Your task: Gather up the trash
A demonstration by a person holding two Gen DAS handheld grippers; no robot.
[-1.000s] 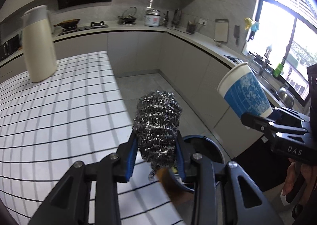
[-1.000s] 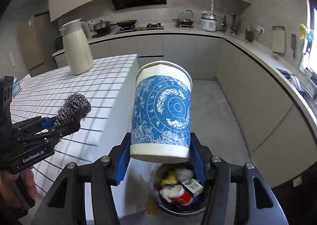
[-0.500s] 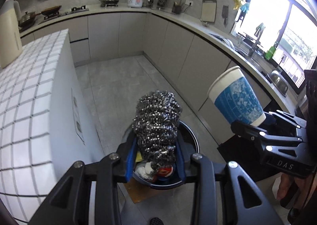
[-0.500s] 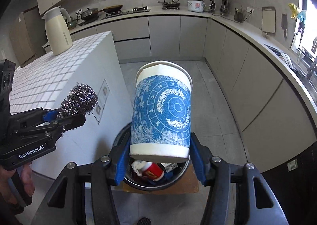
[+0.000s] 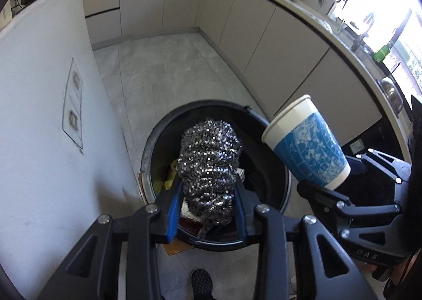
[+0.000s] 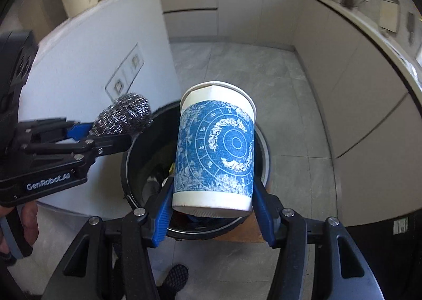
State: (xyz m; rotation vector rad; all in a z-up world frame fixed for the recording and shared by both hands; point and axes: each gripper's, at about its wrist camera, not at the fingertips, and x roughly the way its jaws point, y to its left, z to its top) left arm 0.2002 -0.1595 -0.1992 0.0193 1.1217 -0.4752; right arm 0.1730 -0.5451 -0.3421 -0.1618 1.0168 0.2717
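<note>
While both tools point steeply down at the floor, the left gripper (image 5: 208,203) sits at the bottom centre of its own view, its blue pads pinching a steel wool scourer (image 5: 209,165) from either side. That scourer fills the middle of the frame, directly over the mouth of a round black trash bin (image 5: 147,152). Low in the frame, beneath the gripper, the toe of a dark shoe (image 5: 201,280) shows on the grey floor.

At the lower middle of the right wrist view, the right gripper (image 6: 212,210) clamps a blue-and-white paper cup (image 6: 216,152) near its base, one blue pad on each side. The cup leans slightly, rim away from the camera, and covers most of the bin's opening. To the left in this view the left gripper reaches in with the scourer at the bin's upper left rim, and a hand (image 6: 26,223) grips its handle at the left edge.

Inside the bin, scraps of yellow and white rubbish (image 5: 168,177) lie partly hidden behind the held things. Beyond it, a white counter wall (image 5: 44,120) stands to the left, and beige cabinets (image 5: 290,44) curve around the upper right, with a bright window (image 5: 390,9) at the far right.
</note>
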